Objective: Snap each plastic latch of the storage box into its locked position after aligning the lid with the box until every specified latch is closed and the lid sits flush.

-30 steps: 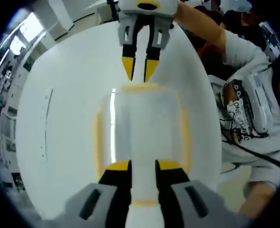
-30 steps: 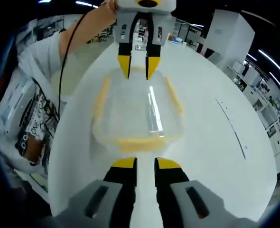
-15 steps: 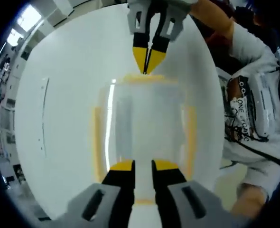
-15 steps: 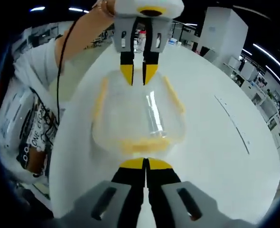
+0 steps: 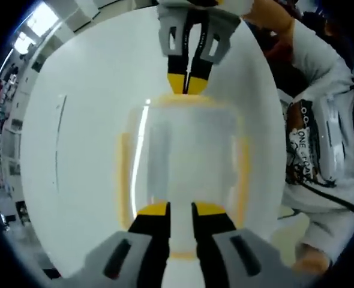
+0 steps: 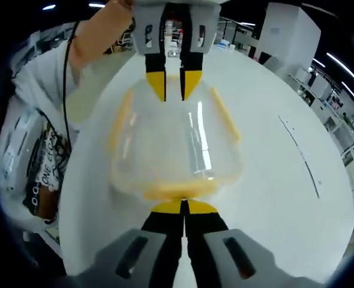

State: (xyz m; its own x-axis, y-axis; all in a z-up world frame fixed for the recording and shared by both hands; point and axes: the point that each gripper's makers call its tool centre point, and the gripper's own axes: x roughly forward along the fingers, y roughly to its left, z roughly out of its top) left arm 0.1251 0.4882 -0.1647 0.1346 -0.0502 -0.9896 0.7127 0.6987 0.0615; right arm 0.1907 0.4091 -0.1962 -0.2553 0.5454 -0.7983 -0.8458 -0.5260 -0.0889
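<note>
- A see-through storage box is seen on a white table, about in the middle of it.
- The box is clear like glass, with round corners, and the white table can be seen through it.
- A clear lid is laid on top of the box. A bright line of light is seen shining on it.
- Yellow latches are placed on the sides of the box. In the left gripper view, one yellow latch is seen on the left side, one on the right side, and one on the far end.
- In the right gripper view, the near latch is seen as a yellow strip at the near end of the box.
- It cannot be told from the blurry pictures which latches are snapped down.
- The left gripper is held over the near end of the box. Its black jaws with yellow tips are kept a little apart, and nothing is held between them.
- The right gripper is held at the other end of the box. Its yellow tips are pressed together, just beside the near latch. It cannot be told if the latch is touched.
- Each gripper is seen from the other side too, at the far end of the box.
- A person in a white shirt with black letters is seen beside the table.
</note>
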